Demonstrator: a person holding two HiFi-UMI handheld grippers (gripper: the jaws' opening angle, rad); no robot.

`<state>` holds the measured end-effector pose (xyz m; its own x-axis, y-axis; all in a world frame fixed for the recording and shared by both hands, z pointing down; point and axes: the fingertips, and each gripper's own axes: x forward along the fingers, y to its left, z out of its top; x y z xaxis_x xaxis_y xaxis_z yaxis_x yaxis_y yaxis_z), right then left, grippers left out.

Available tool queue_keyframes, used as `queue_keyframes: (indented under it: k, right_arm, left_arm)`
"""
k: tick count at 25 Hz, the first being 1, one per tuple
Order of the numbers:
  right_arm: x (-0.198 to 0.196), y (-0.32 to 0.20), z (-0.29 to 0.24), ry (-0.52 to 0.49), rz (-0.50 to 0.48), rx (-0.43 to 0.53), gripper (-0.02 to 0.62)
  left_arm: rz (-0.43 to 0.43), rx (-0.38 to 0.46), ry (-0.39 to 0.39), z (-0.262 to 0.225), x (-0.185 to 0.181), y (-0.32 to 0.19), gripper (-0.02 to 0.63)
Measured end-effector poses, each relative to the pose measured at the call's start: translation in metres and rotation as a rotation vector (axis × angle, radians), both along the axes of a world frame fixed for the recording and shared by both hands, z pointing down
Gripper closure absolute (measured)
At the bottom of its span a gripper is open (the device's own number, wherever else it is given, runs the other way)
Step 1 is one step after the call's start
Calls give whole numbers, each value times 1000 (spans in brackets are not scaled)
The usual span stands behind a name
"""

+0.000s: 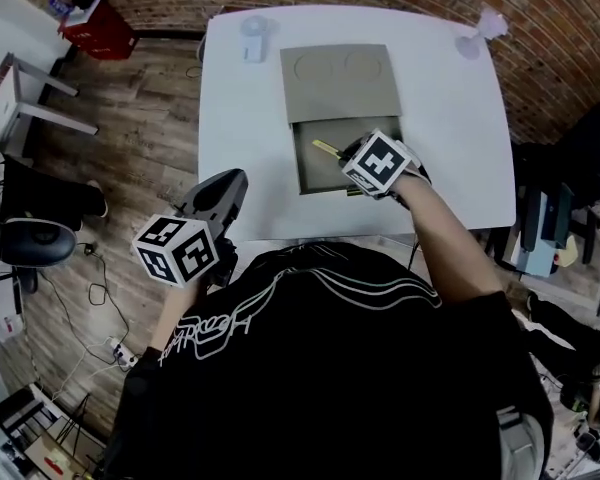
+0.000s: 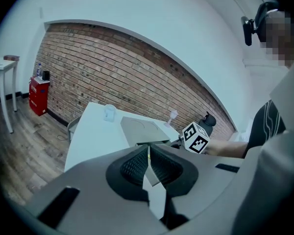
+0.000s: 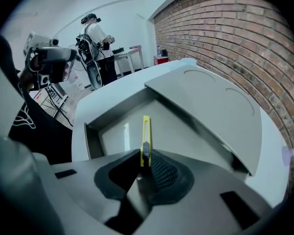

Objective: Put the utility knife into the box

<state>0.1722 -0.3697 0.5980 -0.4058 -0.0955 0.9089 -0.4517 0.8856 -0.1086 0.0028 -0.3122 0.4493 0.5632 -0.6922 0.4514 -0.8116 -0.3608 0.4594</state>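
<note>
An open grey box (image 1: 304,164) lies on the white table (image 1: 450,118), its lid (image 1: 338,81) folded back towards the wall. My right gripper (image 1: 346,156) hovers over the box's front right part, shut on a yellow utility knife (image 1: 326,148). In the right gripper view the knife (image 3: 145,137) stands on edge between the pads, pointing out over the box floor (image 3: 181,124). My left gripper (image 1: 230,186) sits at the table's front left edge, away from the box, shut with nothing in it (image 2: 148,150).
A clear cup (image 1: 255,38) and a small glass (image 1: 478,36) stand at the table's far edge. A red case (image 1: 98,23) sits on the wooden floor at the left, near a chair (image 1: 30,240). A person (image 3: 95,38) stands far off.
</note>
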Motion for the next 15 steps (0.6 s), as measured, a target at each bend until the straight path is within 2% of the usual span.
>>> queue_keyframes:
  k: [3, 5, 10, 12, 15]
  right_arm:
    - [0, 0, -1, -8, 13, -8, 525]
    - [2, -1, -3, -20, 34, -1, 495]
    - [5, 0, -27, -87, 86, 44, 435]
    - [3, 7, -48, -156, 135, 50, 434]
    - [-7, 24, -89, -334, 227, 64, 448]
  left_arm:
    - [-22, -8, -3, 2, -13, 3, 568]
    - [-26, -10, -3, 3, -17, 4, 568]
    - [25, -29, 21, -1, -17, 14, 568]
    - [46, -51, 9, 0, -18, 21, 568]
    - [76, -58, -14, -3, -18, 30, 568]
